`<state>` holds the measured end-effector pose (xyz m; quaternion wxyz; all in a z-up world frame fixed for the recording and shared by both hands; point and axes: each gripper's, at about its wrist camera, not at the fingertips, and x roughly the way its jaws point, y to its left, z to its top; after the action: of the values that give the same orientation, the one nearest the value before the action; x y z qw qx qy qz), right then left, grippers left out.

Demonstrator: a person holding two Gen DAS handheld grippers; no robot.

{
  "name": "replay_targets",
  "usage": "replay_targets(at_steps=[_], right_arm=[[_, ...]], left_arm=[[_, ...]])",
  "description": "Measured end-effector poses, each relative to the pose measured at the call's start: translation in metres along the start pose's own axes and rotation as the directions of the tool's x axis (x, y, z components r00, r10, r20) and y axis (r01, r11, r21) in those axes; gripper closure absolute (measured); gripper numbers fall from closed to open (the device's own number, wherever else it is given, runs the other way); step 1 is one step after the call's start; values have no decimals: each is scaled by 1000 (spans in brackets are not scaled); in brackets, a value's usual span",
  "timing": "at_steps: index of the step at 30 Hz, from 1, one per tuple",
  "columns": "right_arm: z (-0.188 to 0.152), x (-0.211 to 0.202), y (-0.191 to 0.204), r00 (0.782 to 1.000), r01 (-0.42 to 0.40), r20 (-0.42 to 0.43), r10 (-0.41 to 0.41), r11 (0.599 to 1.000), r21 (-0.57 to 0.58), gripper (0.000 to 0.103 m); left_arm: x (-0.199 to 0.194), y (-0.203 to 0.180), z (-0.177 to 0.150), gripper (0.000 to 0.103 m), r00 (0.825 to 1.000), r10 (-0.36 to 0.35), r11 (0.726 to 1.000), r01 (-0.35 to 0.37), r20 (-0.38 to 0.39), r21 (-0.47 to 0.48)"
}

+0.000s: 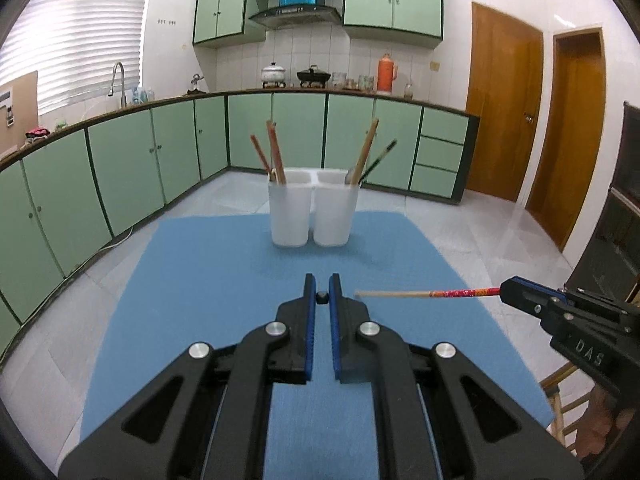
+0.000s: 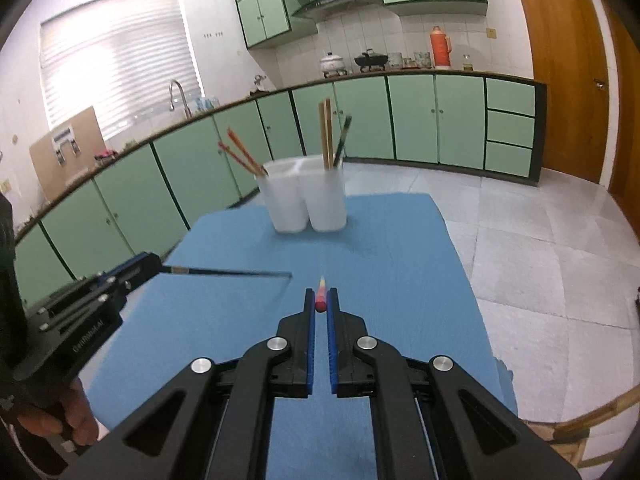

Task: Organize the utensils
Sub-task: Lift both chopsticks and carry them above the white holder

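Note:
A white two-compartment utensil holder stands at the far end of the blue mat; it also shows in the right wrist view. Its left cup holds red-brown chopsticks, its right cup a light wooden pair and a dark one. My left gripper is shut on a dark chopstick, seen end-on as a black tip. My right gripper is shut on a red-handled wooden chopstick, held above the mat and pointing left.
Green cabinets with a countertop run along the left and back walls. Wooden doors are at the right. A bamboo chair sits by the mat's near right corner. Tiled floor surrounds the table.

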<state>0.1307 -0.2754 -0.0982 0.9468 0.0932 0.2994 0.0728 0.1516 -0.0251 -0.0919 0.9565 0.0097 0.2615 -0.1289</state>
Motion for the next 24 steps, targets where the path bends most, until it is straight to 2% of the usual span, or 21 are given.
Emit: replay_targets(at_steps=[5,11,24], right_arm=[[30,-3,-4,1000,-24,15,25,1000,-16,98],[64,5,1,1000,-25,-10,24,994,-107,98],[109,9,8,994,-106,1,107,982,-157,98]], left_arm=[[1,-2,19,97,999,-27,1000,27,19,5],[10,5,43,97,998,-63,998,63,12,-16],[7,11,79,97,994,-83,996,84,69,-8]])
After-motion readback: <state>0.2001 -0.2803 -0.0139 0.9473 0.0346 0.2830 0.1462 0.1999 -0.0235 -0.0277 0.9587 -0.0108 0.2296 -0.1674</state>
